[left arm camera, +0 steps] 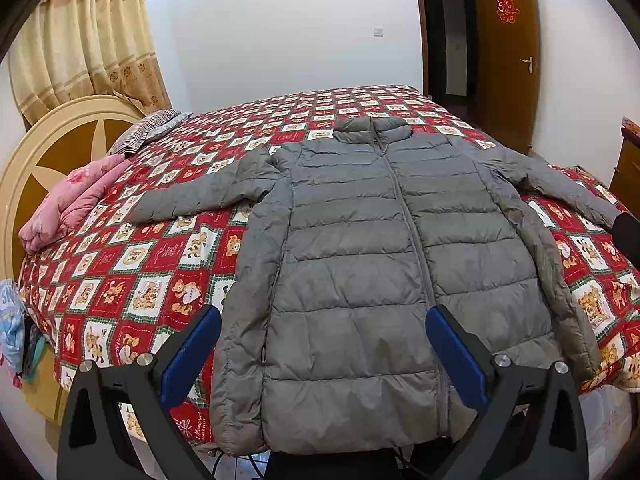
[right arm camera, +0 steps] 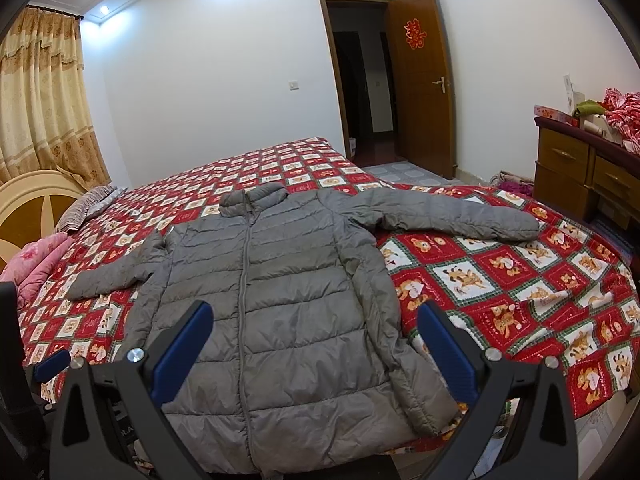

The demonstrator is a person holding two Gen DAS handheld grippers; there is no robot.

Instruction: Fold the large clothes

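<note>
grey puffer jacket (left arm camera: 384,248) lies flat on the bed (left arm camera: 132,280), zipped, collar at 12 o'clock, sleeves out to 9 and 3 | left tongs (left arm camera: 323,322) spread wide, holding nothing, above hem | right tongs (right arm camera: 315,316) spread wide, holding nothing, above hem | pink quilt (left arm camera: 76,200) at 9 o'clock

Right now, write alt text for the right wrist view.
A grey quilted puffer jacket lies flat, zipped, sleeves spread, on a red-and-white bear-print bedspread. The right gripper hovers above its hem, jaws open; a brown wooden door stands open behind.
</note>
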